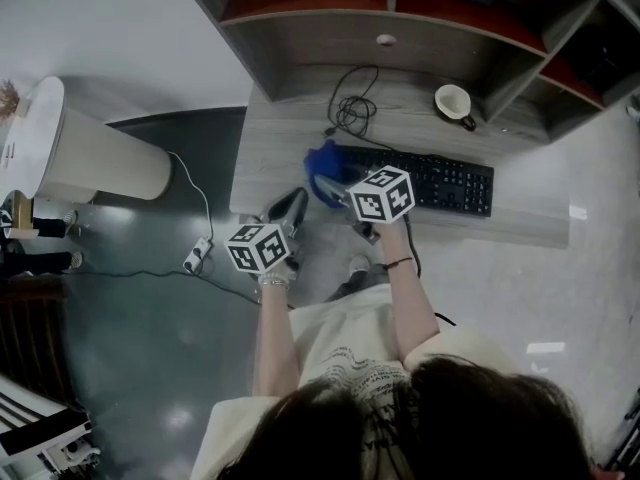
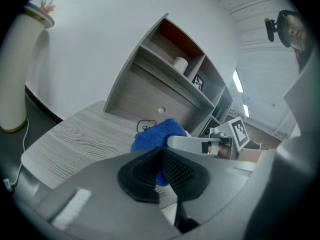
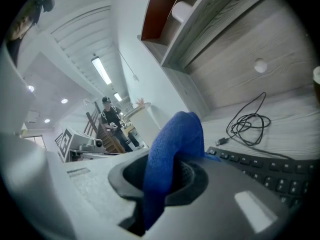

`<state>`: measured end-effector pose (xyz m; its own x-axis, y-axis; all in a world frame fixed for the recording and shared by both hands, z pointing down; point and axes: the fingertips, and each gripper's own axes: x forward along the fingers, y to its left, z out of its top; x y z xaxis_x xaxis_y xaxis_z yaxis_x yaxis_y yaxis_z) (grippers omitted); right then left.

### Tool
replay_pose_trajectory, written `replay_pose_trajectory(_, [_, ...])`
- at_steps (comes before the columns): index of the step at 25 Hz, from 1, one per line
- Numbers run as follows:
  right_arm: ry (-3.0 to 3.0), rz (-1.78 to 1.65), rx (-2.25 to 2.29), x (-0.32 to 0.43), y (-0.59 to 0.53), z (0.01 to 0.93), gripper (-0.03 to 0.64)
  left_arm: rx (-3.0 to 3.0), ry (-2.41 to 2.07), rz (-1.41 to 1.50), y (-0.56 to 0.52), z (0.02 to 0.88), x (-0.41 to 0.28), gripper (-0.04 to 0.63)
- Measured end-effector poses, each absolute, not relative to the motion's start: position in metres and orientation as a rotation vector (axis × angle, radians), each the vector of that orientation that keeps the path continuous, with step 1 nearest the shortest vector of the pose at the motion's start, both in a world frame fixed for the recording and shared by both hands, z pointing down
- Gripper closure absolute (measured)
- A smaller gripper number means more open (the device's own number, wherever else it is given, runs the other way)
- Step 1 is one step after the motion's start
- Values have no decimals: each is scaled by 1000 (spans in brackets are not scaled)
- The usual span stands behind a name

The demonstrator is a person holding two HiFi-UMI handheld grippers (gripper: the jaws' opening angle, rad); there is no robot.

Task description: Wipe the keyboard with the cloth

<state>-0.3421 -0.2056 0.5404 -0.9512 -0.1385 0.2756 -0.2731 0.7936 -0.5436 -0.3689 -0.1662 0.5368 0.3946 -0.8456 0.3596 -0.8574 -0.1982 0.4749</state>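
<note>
A grey wood-grain surface under shelves carries the keyboard. At the keyboard's left end the right gripper has its fingers clamped on the blue cloth, apparently ready to wipe. The left gripper, fingers together and empty, idles left of the keyboard.

cup: upright on desk | coiled cable: left of cup | power strip: on floor
</note>
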Motion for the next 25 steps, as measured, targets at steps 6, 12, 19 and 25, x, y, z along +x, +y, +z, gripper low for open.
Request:
replay_pose_trajectory(6, [-2805,864,310,-328,-207,521,557,2067,-1514,-24,-163,519,-358,591])
replay_pose_trajectory(12, [-2855,829,277,-316,-204,501,557,2086,-1564,-75,-159,505,-354,591])
replay_pose_trajectory(19, [-2946,733,261,-294,-203,475,558,2117,-1661,-107,-160,484,-349,592])
replay_pose_trajectory(25, [-2993,628,268,-268,-200,455,557,2168,-1696,-126,-159,465,-326,591])
